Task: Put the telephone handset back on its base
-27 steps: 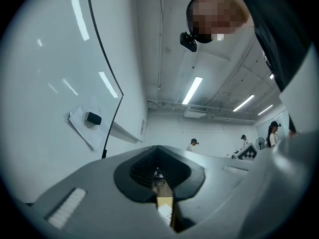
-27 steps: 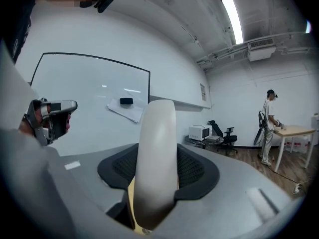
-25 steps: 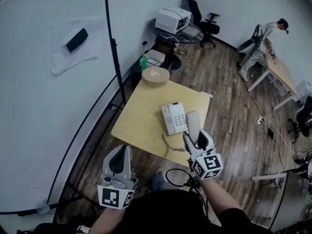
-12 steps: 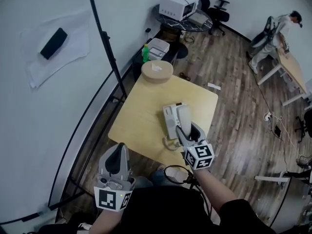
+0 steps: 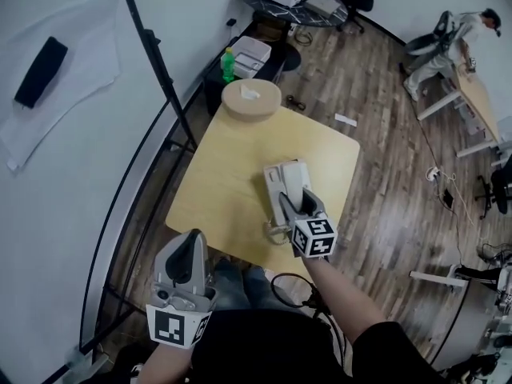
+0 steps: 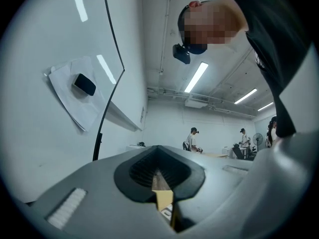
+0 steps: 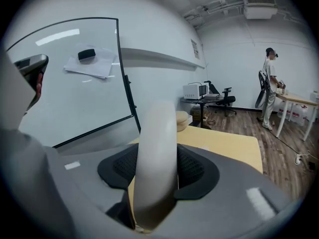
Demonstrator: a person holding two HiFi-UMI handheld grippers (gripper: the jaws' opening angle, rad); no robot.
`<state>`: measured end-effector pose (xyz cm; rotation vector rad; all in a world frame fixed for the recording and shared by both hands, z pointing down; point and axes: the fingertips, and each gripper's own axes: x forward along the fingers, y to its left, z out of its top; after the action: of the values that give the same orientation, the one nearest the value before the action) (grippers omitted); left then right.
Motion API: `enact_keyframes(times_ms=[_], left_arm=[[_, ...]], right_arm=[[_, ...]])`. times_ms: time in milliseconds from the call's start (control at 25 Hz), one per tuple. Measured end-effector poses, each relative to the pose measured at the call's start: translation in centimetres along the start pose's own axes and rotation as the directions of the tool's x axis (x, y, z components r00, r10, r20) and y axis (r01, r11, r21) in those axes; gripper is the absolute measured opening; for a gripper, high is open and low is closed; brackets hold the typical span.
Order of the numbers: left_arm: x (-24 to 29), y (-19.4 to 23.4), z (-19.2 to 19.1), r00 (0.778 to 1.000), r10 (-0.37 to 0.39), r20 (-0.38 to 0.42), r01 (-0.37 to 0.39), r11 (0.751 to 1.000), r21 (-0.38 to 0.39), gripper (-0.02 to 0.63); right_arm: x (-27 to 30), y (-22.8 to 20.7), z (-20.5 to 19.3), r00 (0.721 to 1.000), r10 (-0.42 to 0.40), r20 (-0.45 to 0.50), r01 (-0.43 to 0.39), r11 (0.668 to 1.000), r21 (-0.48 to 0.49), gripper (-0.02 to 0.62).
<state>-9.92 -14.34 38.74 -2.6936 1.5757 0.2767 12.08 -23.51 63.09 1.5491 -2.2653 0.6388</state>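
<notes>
The cream telephone base (image 5: 274,184) lies on the yellow table (image 5: 232,154), toward its near right side. My right gripper (image 5: 298,204) is shut on the pale handset (image 5: 294,178), which stands over the right part of the base; I cannot tell whether they touch. In the right gripper view the handset (image 7: 157,153) rises upright between the dark pads. The coiled cord (image 5: 273,230) loops at the base's near end. My left gripper (image 5: 190,248) hangs shut and empty off the table's near left edge; its jaws (image 6: 160,185) are pressed together.
A round beige box (image 5: 250,98) sits on the table's far corner. A black stand pole (image 5: 156,78) and whiteboard run along the left. A green bottle (image 5: 227,64) and boxes stand beyond the table. A person (image 5: 452,38) works at a far desk.
My right gripper has carried the handset leftward from beside the base to above it. The left gripper has stayed low by the table's near edge.
</notes>
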Motion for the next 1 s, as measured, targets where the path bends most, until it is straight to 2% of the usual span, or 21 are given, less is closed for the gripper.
enact_keyframes(times_ms=[440,1000], left_arm=[[1.7,2.4,-3.6,0.999,-0.021,-0.043,0.019,0.999,-0.043,0.0],[1.3,3.3,-6.0,0.996,-0.027,-0.079,0.021,0.997,-0.073,0.0]], right_arm=[[6.5,-1.7,-5.5,0.988,-0.034,-0.149,0.03,0.999,-0.028,0.219],[9.2,-2.2,-9.1,0.965,-0.07,-0.252,0.052,0.996,-0.078,0.219]])
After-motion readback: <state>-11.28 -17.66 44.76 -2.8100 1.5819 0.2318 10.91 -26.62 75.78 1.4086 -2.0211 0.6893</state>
